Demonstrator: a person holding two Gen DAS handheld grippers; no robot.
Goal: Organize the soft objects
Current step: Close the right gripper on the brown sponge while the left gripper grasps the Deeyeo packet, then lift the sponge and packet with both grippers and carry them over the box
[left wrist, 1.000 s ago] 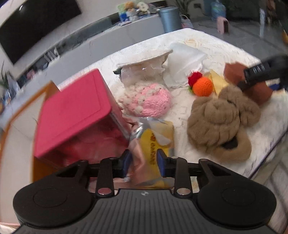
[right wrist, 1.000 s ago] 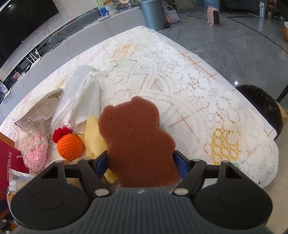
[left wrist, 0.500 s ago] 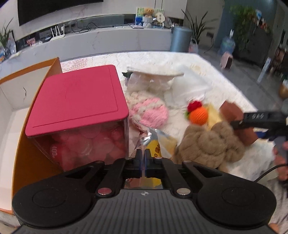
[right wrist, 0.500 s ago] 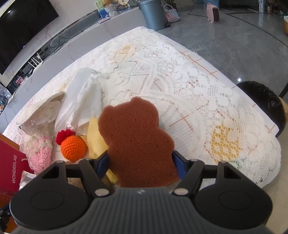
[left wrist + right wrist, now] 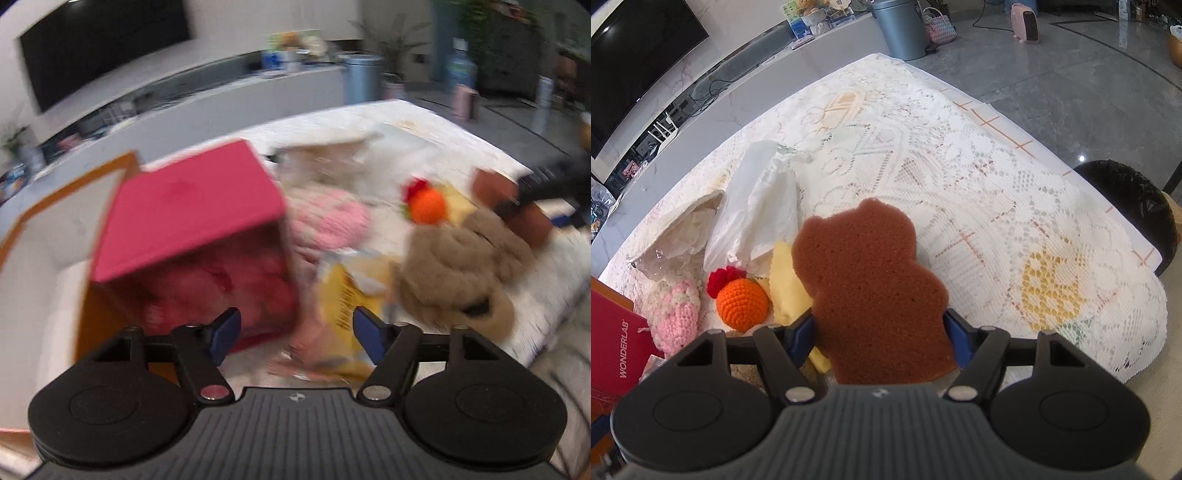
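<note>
The right gripper (image 5: 879, 338) pinches the brown bear-shaped foam sponge (image 5: 870, 291) by its lower edges, above the white lace tablecloth (image 5: 960, 177); this sponge looks very light and squashy, so a gentle hold low on the body seems enough. The left gripper (image 5: 295, 334) has just been opening and stands spread, with the crinkly yellow foil packet (image 5: 343, 306) lying loose beneath, which is probably slippery.

left wrist: close, angled down, blurred | right wrist: close, angled down over lace-covered desk (image 5: 979, 177) | shared: orange crocheted ball (image 5: 428, 207) (image 5: 741, 303)
</note>
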